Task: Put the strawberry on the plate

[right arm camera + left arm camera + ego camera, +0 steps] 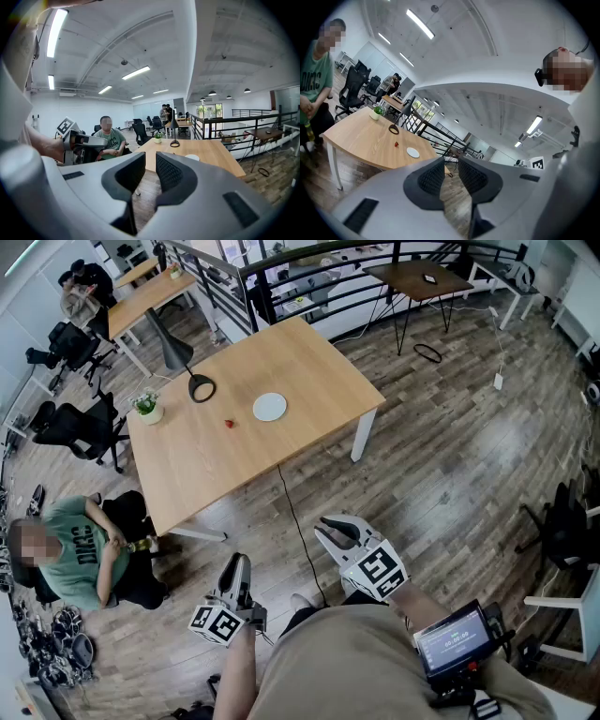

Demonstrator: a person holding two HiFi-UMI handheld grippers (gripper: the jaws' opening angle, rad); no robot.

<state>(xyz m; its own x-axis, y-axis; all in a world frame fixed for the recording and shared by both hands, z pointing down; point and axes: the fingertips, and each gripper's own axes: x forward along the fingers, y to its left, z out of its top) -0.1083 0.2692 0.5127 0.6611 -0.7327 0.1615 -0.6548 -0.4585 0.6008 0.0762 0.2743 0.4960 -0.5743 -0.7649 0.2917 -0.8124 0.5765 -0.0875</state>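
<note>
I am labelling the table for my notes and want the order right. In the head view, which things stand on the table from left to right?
plant → lamp → strawberry → plate

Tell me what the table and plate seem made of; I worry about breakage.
Table: light matte wood or wood laminate, grain lines visible; white legs, possibly painted metal. Plate: white, smooth, perhaps ceramic or plastic; too small to tell.
</note>
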